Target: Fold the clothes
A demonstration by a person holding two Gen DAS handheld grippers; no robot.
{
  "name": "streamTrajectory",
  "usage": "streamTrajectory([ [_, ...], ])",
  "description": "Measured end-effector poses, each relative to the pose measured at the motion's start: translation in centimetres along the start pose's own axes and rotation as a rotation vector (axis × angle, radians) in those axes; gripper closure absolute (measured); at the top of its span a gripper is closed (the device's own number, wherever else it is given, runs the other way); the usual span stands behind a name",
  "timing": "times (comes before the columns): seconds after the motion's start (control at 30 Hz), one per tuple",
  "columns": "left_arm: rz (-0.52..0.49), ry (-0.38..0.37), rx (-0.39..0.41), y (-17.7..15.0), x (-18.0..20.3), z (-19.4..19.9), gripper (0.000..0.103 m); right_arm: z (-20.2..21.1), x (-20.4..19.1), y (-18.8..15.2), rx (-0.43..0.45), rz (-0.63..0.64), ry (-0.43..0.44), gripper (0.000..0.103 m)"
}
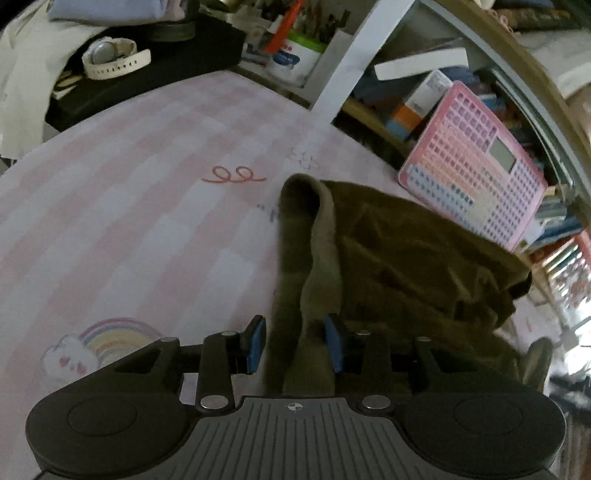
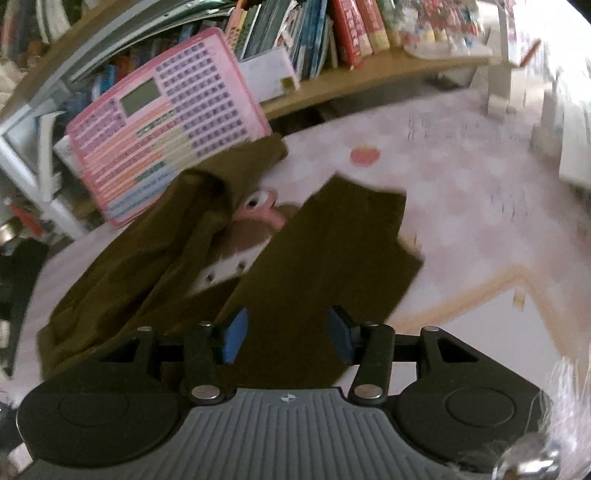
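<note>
I see one olive-green garment (image 1: 399, 258) lying crumpled on the pink checked bed sheet (image 1: 129, 206), its long axis running from near my cameras away toward the far pink keypad toy (image 1: 476, 166) that leans on the bookshelf (image 2: 332, 29). My left hand-held gripper (image 1: 295, 345) stands open with a raised fold of the cloth between its blue pads, and my right hand-held gripper (image 2: 288, 339) is open too, over a flat panel (image 2: 332, 258) of the same garment.
</note>
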State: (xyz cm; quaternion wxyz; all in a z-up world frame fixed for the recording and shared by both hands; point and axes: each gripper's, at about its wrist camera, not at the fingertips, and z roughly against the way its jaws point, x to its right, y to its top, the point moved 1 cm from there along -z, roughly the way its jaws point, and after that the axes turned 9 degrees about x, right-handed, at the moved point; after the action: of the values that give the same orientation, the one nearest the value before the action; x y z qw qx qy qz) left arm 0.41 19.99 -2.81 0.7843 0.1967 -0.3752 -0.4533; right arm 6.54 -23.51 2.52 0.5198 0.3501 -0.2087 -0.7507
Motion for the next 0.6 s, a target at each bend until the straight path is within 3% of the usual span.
streamTrajectory([
  [0.13, -0.008, 0.012, 0.022, 0.2, 0.7, 1.4, 0.068, -2.8, -0.3, 2.5, 0.009, 0.051, -0.087, 0.049],
  [0.2, 0.002, 0.017, 0.029, 0.2, 0.9, 2.1, 0.068, -3.7, -0.2, 3.4, 0.037, 0.077, -0.105, 0.04],
  [0.4, -0.011, 0.079, 0.031, -0.7, 1.6, 4.1, 0.068, -5.4, 2.9, 3.5, 0.024, 0.103, -0.143, 0.038],
  [0.6, -0.056, 0.083, 0.021, -1.5, 2.9, 5.4, 0.068, -5.7, 5.5, 1.9, -0.008, 0.093, -0.136, 0.04],
])
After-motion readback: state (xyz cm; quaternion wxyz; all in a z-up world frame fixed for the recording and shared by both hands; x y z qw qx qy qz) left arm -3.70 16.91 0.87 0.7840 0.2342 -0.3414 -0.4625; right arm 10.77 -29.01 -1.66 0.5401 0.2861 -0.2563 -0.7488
